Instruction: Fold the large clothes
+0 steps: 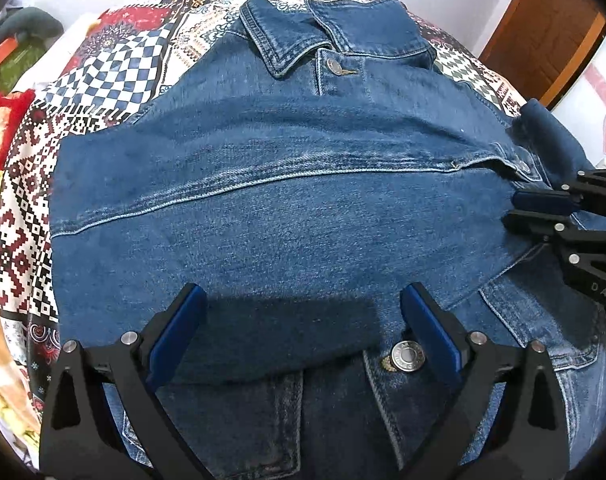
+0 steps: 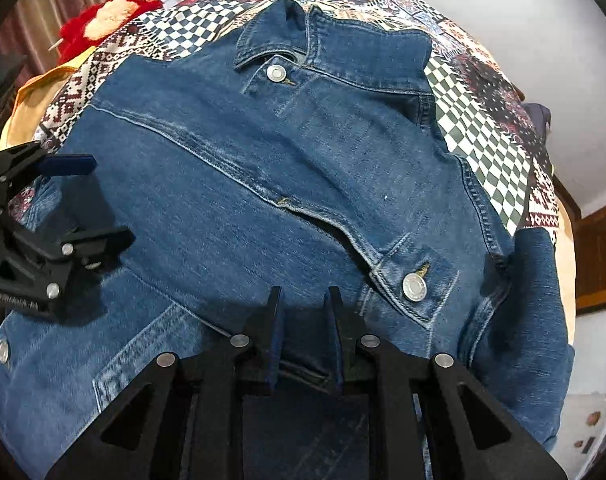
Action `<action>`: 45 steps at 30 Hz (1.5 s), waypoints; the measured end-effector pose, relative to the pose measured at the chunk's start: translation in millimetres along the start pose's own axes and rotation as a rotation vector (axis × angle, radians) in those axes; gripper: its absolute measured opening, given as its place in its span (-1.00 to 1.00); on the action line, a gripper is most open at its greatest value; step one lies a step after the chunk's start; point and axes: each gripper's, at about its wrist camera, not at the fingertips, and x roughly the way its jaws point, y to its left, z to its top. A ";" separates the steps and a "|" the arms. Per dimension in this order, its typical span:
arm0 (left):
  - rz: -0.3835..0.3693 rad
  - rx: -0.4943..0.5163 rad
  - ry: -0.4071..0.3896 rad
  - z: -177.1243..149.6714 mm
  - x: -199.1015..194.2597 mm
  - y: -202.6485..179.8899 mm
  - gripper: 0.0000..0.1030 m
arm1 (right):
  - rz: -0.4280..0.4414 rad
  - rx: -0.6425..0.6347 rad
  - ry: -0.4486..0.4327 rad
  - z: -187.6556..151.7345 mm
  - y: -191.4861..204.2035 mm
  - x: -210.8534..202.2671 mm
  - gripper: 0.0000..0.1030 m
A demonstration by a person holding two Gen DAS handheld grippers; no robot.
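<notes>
A blue denim jacket [image 1: 303,208] lies front-up on a patchwork bedspread [image 1: 115,68], collar at the far end, with a sleeve folded across its chest. My left gripper [image 1: 303,320] is wide open just above the folded sleeve, near a metal button [image 1: 407,356]. My right gripper [image 2: 303,320] has its fingers partly open, a narrow gap between them, over the jacket front beside a cuff button [image 2: 414,287]; nothing is held. It also shows in the left wrist view [image 1: 523,208], at the jacket's right edge. The left gripper [image 2: 99,200] shows at the left of the right wrist view.
The bedspread [image 2: 475,120] covers a bed. A red and yellow fluffy item [image 2: 103,20] lies past the bed's left side. A wooden door [image 1: 551,28] and white wall stand at the right. Clutter sits at the far left [image 1: 19,52].
</notes>
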 end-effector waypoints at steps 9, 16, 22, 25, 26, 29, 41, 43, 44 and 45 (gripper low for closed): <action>0.046 0.028 -0.028 -7.6 -4.8 -7.0 0.95 | -0.146 -0.072 -0.003 -19.0 1.7 -9.8 -0.59; 0.066 0.017 -0.018 -10.1 -8.0 -8.4 0.95 | -0.095 0.071 -0.043 -47.2 -30.9 -29.9 0.65; 0.101 0.022 -0.012 -5.1 -21.1 -17.4 0.94 | -0.049 0.194 -0.192 -67.1 -57.6 -84.0 0.65; 0.092 0.020 -0.060 4.4 -38.4 -25.9 0.94 | 0.003 0.300 -0.272 -76.7 -84.8 -114.9 0.65; 0.091 0.023 -0.077 8.3 -43.7 -29.5 0.94 | 0.012 0.323 -0.285 -78.8 -90.1 -121.0 0.65; 0.084 0.044 -0.128 23.4 -60.3 -43.9 0.94 | 0.048 0.425 -0.329 -93.4 -119.6 -138.4 0.66; 0.006 0.151 -0.138 68.7 -46.9 -111.4 0.95 | 0.080 0.864 -0.289 -185.5 -236.8 -114.5 0.66; -0.003 0.172 -0.101 70.1 -31.7 -122.1 0.95 | 0.122 0.933 -0.266 -201.9 -251.2 -100.0 0.66; -0.004 0.178 -0.088 68.8 -25.5 -126.4 0.95 | 0.171 0.976 -0.257 -210.7 -258.6 -89.8 0.66; -0.005 0.185 -0.069 68.8 -17.6 -131.0 0.94 | 0.202 1.005 -0.255 -218.3 -263.6 -83.7 0.66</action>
